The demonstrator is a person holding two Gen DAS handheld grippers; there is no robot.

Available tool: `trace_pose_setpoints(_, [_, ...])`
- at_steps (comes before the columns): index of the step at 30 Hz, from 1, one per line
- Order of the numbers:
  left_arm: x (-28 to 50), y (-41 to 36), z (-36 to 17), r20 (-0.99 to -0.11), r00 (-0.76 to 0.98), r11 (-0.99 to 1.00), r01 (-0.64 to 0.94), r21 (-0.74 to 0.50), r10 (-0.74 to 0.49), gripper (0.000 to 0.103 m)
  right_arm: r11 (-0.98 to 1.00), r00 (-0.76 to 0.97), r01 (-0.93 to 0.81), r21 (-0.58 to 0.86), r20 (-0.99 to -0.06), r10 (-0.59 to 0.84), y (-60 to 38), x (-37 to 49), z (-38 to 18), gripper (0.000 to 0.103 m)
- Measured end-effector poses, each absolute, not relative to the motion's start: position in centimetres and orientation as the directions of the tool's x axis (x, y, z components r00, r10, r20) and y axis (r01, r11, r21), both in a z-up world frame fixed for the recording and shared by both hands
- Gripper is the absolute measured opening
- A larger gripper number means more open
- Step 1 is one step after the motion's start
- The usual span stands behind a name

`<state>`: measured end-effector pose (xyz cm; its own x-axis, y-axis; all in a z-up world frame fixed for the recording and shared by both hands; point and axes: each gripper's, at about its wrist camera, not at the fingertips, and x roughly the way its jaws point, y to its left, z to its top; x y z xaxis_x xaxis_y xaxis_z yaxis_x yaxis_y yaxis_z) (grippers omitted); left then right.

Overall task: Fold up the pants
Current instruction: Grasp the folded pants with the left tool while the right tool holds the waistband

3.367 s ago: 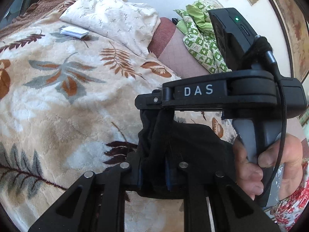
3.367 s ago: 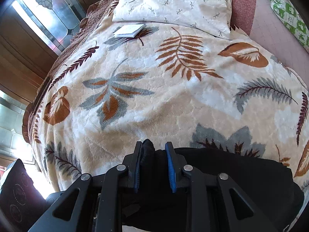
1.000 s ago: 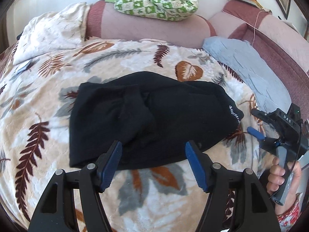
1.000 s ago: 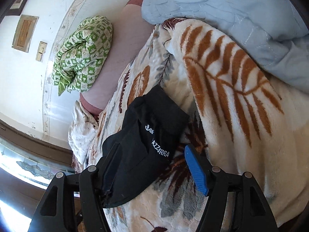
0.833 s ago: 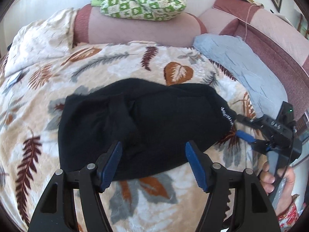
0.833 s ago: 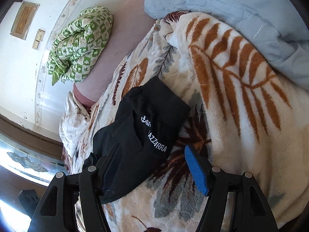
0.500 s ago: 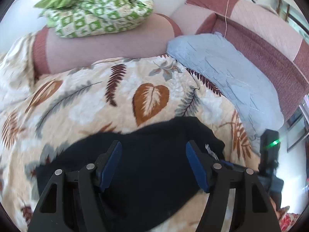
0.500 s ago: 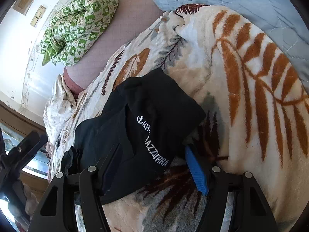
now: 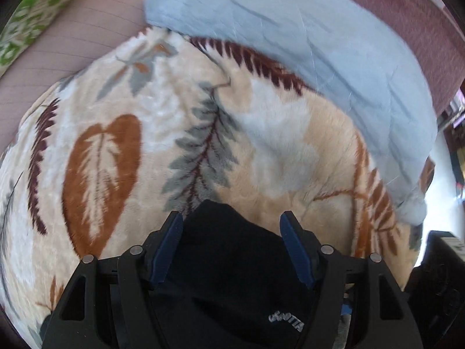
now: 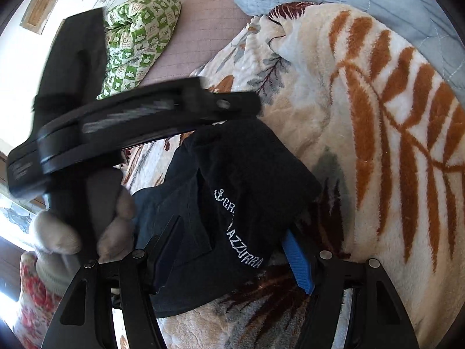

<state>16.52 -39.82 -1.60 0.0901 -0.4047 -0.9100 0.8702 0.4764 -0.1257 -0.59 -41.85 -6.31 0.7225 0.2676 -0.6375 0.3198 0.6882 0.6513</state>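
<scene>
Folded black pants (image 10: pixel 255 157) with white lettering lie on the leaf-patterned blanket (image 10: pixel 377 174). In the right wrist view my right gripper (image 10: pixel 232 229) is open and straddles the pants' lettered end; the cloth lies loose between its pads (image 10: pixel 298 261). My left gripper (image 9: pixel 231 218) is open too and points steeply down over a corner of the pants (image 9: pixel 229 276), its pads (image 9: pixel 167 250) well apart from the cloth's sides. From the right wrist, the left tool's black body (image 10: pixel 116 128) crosses above the pants, blurred, with a hand (image 10: pixel 55 235) on its handle.
A light blue quilt (image 9: pixel 319 43) lies along the blanket's far right side. A mauve bolster (image 9: pixel 72 29) and a green checked bundle (image 10: pixel 139 29) sit behind. A dark block (image 9: pixel 441 261) shows at the right edge of the left wrist view.
My left gripper swept right across the pants to their lettered end, dropped closer, and now shows in the right wrist view. The right gripper edged slightly nearer, then held still. Both stayed open.
</scene>
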Motion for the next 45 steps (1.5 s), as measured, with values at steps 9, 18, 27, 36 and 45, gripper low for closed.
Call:
trace_pose_setpoints(9, [15.0,-38.6,0.3,-0.885,0.075,0.389,0.913,-0.125,-0.46,0.0,0.696,0.738,0.322,0.642,-0.631,0.241,-41.4,-0.2,-6.1,0.074])
trace_pose_setpoints(18, [13.6,-35.3,3.5,-0.85,0.128,0.423,0.898,-0.119,-0.51,0.0,0.736,0.76,0.26,0.626,-0.603,0.244,-41.3,-0.5,-4.9,0.023])
trace_pose_setpoints(27, [14.8,-32.1,5.0,-0.83,0.132,0.555,0.798,-0.235,-0.541,0.047,0.839,0.775,0.228,0.493,-0.614,0.15,-37.9,-1.6,-2.9,0.02])
trace_pose_setpoints(36, [12.8,-39.1,3.0,-0.935,0.12,0.538,0.838,-0.085,-0.334,0.067,0.936,0.793,0.17,0.308,-0.606,0.055,-34.7,-2.2,-1.6,0.02])
trace_pose_setpoints(45, [10.5,-39.6,-0.3,-0.974,0.189,0.415,0.902,0.121,-0.127,0.017,0.981,0.799,0.128,0.148,-0.601,-0.014,-32.2,-1.6,-1.4,0.018])
